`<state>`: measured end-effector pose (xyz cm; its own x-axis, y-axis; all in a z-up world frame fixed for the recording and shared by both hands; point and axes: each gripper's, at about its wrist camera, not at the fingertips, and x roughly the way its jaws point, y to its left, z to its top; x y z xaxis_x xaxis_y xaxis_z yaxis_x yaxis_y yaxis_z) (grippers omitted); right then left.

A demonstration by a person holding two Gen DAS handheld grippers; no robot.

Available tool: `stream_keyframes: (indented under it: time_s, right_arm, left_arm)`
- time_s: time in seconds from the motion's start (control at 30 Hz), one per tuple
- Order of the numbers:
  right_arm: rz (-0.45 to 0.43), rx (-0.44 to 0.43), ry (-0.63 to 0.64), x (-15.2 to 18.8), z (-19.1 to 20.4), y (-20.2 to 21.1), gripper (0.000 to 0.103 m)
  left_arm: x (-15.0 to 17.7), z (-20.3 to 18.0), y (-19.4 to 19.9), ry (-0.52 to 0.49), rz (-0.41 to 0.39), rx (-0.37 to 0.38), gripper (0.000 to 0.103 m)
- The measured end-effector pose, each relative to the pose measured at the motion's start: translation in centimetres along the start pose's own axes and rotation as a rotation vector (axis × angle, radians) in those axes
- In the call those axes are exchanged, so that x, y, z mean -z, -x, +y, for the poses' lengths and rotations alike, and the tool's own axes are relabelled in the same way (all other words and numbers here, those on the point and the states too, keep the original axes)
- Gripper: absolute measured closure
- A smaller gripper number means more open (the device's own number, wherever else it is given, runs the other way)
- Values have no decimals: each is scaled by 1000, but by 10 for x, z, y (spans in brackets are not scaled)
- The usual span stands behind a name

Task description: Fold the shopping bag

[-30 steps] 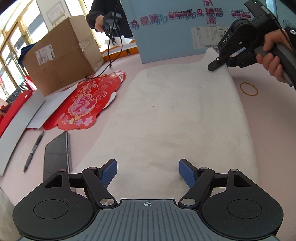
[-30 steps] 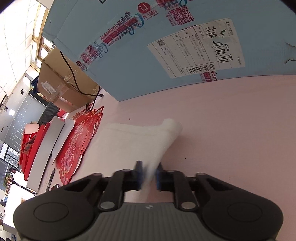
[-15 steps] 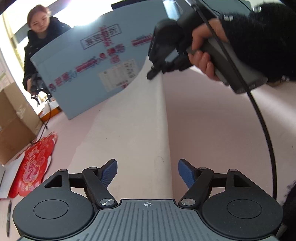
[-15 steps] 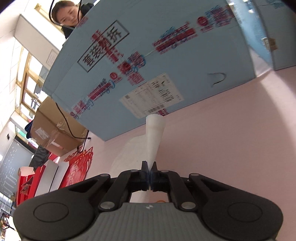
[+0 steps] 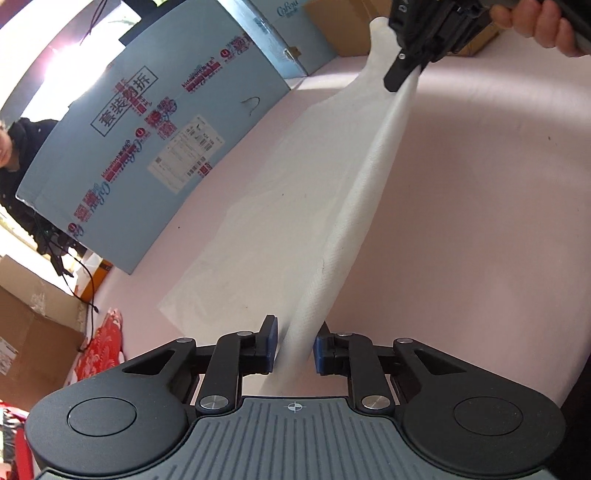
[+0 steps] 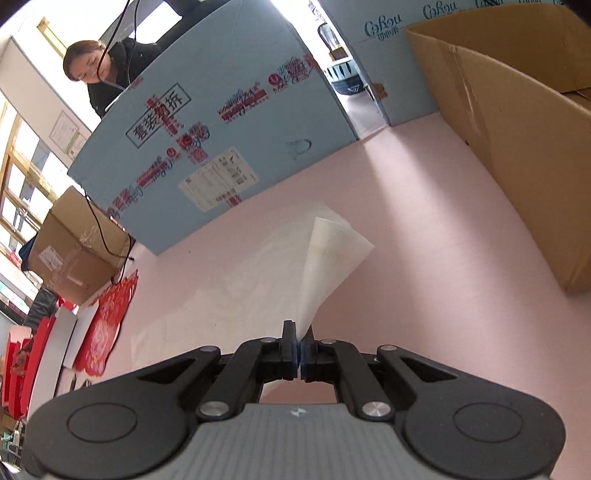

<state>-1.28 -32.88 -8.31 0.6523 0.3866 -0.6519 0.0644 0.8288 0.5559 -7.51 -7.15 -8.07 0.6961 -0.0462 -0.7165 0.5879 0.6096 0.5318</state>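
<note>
Closing in on the near edge of the white bag [image 5: 354, 206], the left gripper [image 5: 293, 349] has fabric between its pads, gaps showing; far right, the right gripper [image 6: 298, 354] clamps the bag's raised corner above the pink table [image 5: 480, 221].

A: What does the left gripper [image 5: 293, 350] look like?

B: Black linkage arms with 2 silver screws near the base, 2 round black discs at the sides, and blue pads [image 5: 270, 345] on the fingers. The body between is grey and ribbed, with a small crosshair mark.

A: And the right gripper [image 6: 298, 354]?

B: Same build: black arms, silver screws, grey ribbed body, blue pads. Seen from the left wrist, its black housing carries white lettering, and a hand [image 5: 535, 22] wraps its grey handle.
</note>
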Motion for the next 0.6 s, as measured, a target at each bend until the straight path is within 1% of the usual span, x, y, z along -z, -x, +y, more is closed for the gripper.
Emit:
stream_keyframes:
  time_s: [0.07, 0.17, 0.23, 0.27, 0.3, 0.33, 0.37, 0.4, 0.43, 0.47, 0.5, 0.53, 0.6]
  right_arm:
    - [39, -22, -1, 14, -2, 0, 101]
    - [87, -42, 38, 27, 0, 2, 94]
    - [90, -45, 84, 32, 2, 10, 90]
    - [84, -35, 109, 33, 2, 15, 85]
    - [76, -21, 134, 34, 3, 19, 77]
    - [65, 6, 166, 34, 3, 24, 73]
    - [51, 40, 203, 34, 2, 30, 65]
    - [37, 74, 240, 35, 2, 36, 60]
    - [26, 103, 291, 35, 2, 41, 59]
    - [18, 129, 349, 36, 3, 45, 56]
    - [9, 155, 407, 36, 4, 50, 51]
    - [8, 166, 446, 37, 3, 52, 48]
    - [16, 146, 555, 40, 9, 55, 38]
  left_arm:
    - [6, 0, -2, -7, 14, 9, 84]
    - [14, -2, -6, 4, 22, 14, 83]
    - [16, -4, -7, 9, 14, 4, 83]
    - [16, -6, -7, 10, 12, -4, 82]
    - [16, -7, -7, 9, 12, -11, 79]
    - [16, -9, -7, 7, 8, -20, 75]
    - [14, -9, -5, 11, -1, -19, 73]
    - [13, -9, -3, 16, -13, -14, 67]
    - [11, -10, -2, 21, -24, -9, 64]
    - [9, -10, -1, 22, -36, -3, 62]
    - [7, -10, -1, 21, -47, 3, 59]
    - [5, -10, 0, 20, -59, 10, 58]
    - [2, -11, -1, 21, -79, 31, 58]
